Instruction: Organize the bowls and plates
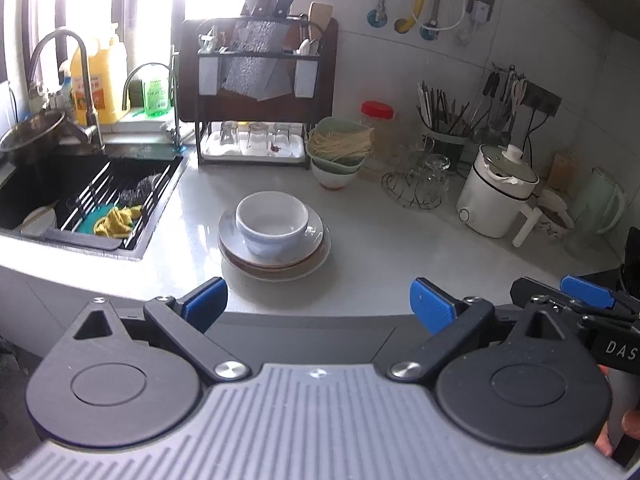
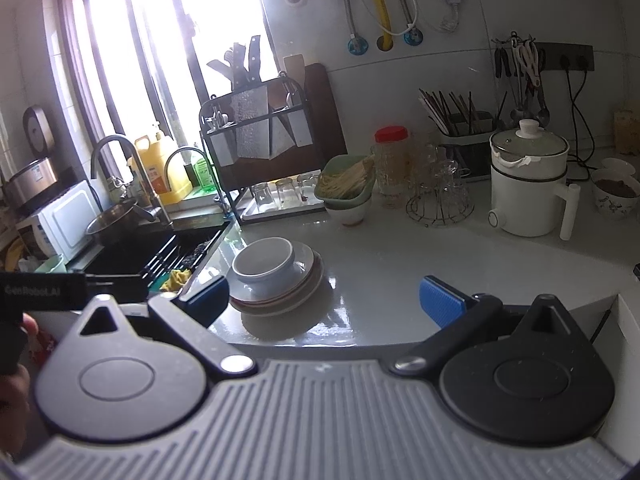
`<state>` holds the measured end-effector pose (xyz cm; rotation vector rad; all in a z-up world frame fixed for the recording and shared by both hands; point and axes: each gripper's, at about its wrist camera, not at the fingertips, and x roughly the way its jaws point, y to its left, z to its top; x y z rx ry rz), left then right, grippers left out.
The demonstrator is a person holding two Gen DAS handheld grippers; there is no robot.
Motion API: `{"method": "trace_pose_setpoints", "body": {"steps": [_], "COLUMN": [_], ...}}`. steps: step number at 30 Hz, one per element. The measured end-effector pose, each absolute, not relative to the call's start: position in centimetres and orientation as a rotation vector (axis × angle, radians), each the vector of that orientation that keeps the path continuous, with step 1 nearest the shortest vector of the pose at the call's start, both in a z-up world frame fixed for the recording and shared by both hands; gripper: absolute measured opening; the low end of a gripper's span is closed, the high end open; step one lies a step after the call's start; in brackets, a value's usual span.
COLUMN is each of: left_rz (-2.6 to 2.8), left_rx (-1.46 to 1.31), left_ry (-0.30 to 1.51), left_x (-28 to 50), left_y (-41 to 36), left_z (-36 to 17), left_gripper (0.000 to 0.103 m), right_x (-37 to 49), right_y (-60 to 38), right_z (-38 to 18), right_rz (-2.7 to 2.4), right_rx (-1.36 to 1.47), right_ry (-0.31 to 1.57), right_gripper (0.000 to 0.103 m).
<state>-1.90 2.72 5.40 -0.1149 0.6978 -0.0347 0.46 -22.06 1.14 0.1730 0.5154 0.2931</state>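
A white bowl (image 1: 272,224) stands upright on a stack of plates (image 1: 312,258) in the middle of the pale counter (image 1: 400,248). The same bowl (image 2: 265,266) and plates (image 2: 306,288) show in the right wrist view near the sink's corner. My left gripper (image 1: 318,304) is open, back from the counter's front edge, with nothing between its blue pads. My right gripper (image 2: 324,300) is open too and holds nothing; the plates lie just past its left pad. The right gripper's blue tip (image 1: 586,292) shows at the right edge of the left wrist view.
A black sink (image 1: 92,200) with a rack and yellow cloth lies left of the plates. Behind stand a knife rack (image 1: 260,92) over glasses, green bowls with noodles (image 1: 340,148), a red-lidded jar (image 1: 378,128), a wire glass stand (image 1: 420,184) and a white electric pot (image 1: 496,196).
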Motion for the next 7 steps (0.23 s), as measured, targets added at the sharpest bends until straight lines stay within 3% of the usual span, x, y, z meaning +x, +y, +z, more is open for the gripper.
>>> {"method": "trace_pose_setpoints", "body": {"steps": [7], "left_rz": [-0.04], "left_rx": [-0.119], "left_ry": [0.7], "left_x": [-1.94], "left_y": [2.5], "left_z": [5.48], "left_gripper": [0.099], "right_x": [0.49], "right_y": [-22.37], "right_z": [1.0], "right_rz": [0.284], "right_rx": [0.181], "right_ry": [0.52], "right_gripper": [0.103]}}
